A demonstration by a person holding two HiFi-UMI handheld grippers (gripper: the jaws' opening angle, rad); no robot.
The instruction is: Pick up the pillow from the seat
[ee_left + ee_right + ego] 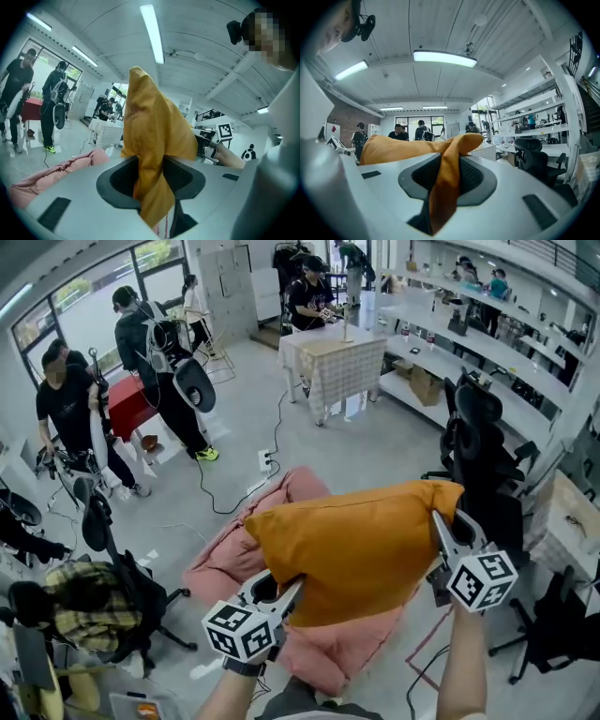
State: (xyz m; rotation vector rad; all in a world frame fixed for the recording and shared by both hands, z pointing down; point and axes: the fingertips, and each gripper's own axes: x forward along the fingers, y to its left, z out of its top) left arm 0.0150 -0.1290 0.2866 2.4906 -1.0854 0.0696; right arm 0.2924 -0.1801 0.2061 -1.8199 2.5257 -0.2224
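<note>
I find the orange pillow [361, 545] held clear above the pink seat [220, 563]. My left gripper [284, 601] and right gripper [448, 540] each pinch an opposite corner. I judge it soft, light and prone to sag. The bunched corner fabric offers the surest hold.

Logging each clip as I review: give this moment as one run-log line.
left gripper: jaws shut on orange pillow corner | right gripper: jaws shut on opposite corner | orange pillow: held up over pink beanbag seat

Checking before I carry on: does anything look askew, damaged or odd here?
Nothing stands out. The orange pillow is held over the pink seat, left gripper and right gripper each pinching a fabric corner; no tear shows.
</note>
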